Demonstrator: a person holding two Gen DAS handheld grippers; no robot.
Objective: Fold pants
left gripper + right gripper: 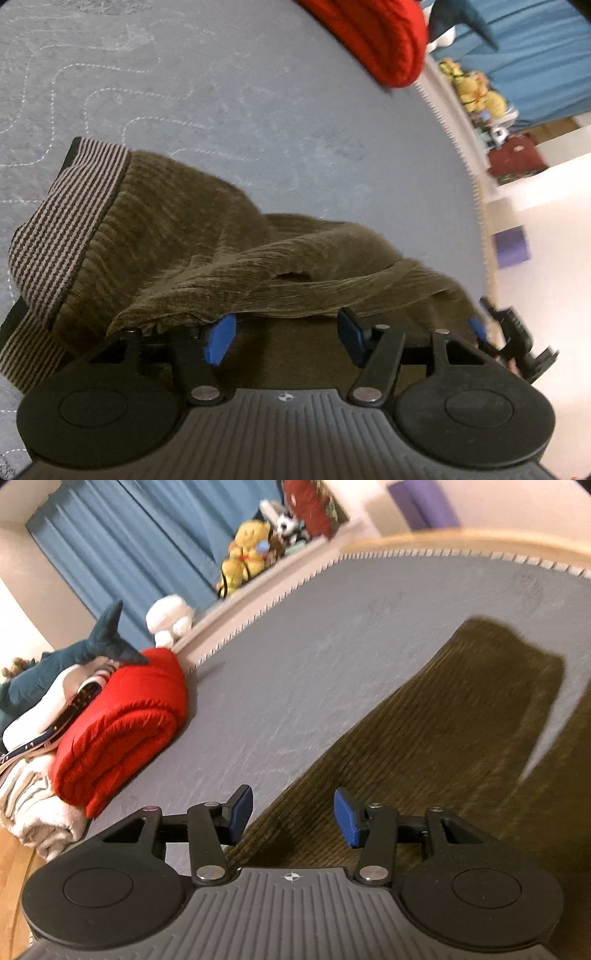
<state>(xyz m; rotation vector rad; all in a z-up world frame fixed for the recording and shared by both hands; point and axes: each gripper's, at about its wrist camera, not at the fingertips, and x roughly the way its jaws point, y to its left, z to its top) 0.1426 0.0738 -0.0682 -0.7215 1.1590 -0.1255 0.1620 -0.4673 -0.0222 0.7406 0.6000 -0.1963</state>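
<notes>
Brown corduroy pants (pixel 192 236) lie crumpled on a grey quilted bed cover (pixel 221 92), their striped waistband (pixel 62 225) at the left. My left gripper (pixel 286 338) hangs just over the heap with its jaws apart. A loose fold of the cloth drapes over the left blue pad (pixel 221 339), and nothing is pinched. In the right wrist view one pant leg (pixel 443 720) runs flat toward the upper right. My right gripper (pixel 293 818) is open above the leg's near end, with the cloth below its pads. The right gripper (pixel 517 339) also shows at the edge of the left wrist view.
A folded red blanket (pixel 122 723) lies at the bed's left on white towels (pixel 33 805), with a blue shark plush (pixel 74 653) on top. Stuffed toys (pixel 247 550) sit on a ledge before a blue curtain (pixel 129 542). The bed's stitched edge (pixel 424 555) curves behind.
</notes>
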